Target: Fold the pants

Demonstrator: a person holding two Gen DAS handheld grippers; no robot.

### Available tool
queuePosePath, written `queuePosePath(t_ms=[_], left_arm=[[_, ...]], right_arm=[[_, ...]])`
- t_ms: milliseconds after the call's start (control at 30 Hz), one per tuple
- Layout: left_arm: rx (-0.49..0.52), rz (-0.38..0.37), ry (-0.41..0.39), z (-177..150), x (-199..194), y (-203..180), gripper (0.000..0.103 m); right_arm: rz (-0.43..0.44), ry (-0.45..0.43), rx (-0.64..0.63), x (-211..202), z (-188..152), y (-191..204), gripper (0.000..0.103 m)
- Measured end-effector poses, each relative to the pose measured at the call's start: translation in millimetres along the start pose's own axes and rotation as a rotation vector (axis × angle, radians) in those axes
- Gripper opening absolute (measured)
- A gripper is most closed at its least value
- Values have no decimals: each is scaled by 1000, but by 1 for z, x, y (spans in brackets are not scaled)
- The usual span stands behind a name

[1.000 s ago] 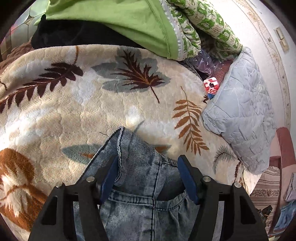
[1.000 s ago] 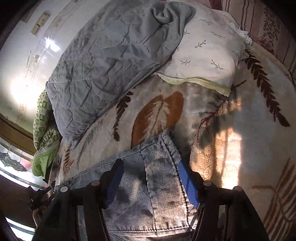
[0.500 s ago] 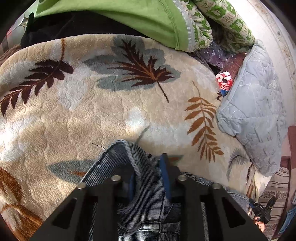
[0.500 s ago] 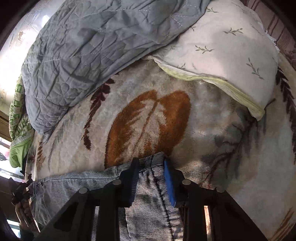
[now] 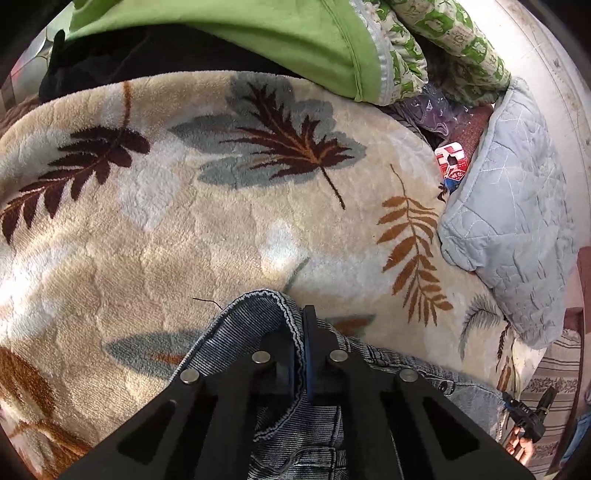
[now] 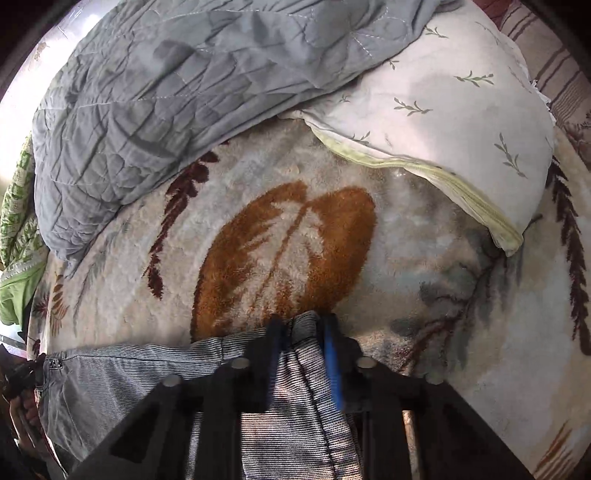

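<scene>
Blue-grey denim pants point(image 5: 240, 325) lie on a cream fleece blanket point(image 5: 184, 229) with a leaf pattern. In the left wrist view my left gripper point(image 5: 299, 317) is shut on one corner of the waistband, which bunches up into a fold between the pads. In the right wrist view my right gripper point(image 6: 302, 325) is shut on the other corner of the pants point(image 6: 129, 369), and the denim stands pinched between its blue pads. The waistband runs flat from one grip to the other. The rest of the pants is hidden below both grippers.
A grey quilt point(image 6: 166, 92) and a white pillow point(image 6: 443, 110) lie just beyond the right grip. A green blanket point(image 5: 258, 33), dark cloth and a red packet point(image 5: 452, 162) sit at the far edge in the left wrist view. A hand point(image 5: 521, 446) shows at the lower right.
Both grippers went from open around the waistband corners to shut on them. Both moved down and closer to the blanket; the denim now bunches between the pads.
</scene>
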State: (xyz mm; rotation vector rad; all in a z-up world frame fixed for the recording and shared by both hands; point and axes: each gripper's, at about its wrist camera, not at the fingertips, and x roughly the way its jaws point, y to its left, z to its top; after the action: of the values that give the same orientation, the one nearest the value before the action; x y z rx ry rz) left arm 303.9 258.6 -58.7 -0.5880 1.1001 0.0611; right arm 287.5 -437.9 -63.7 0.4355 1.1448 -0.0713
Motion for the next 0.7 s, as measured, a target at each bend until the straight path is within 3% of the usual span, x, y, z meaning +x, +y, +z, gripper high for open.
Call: queuePosePath(t_ms=[200, 367, 567, 700], left_arm=[[18, -34, -85, -5, -41, -4, 2], [3, -112, -176, -24, -106, -5, 3], [5, -206, -267, -84, -197, 11, 3], [6, -228, -259, -142, -229, 38, 3]], right_arm=[[23, -97, -16, -43, -4, 4, 16], [71, -176, -3, -92, -20, 6, 16], [160, -275, 18, -167, -67, -6, 16], [215, -303, 38, -208, -126, -25, 16]])
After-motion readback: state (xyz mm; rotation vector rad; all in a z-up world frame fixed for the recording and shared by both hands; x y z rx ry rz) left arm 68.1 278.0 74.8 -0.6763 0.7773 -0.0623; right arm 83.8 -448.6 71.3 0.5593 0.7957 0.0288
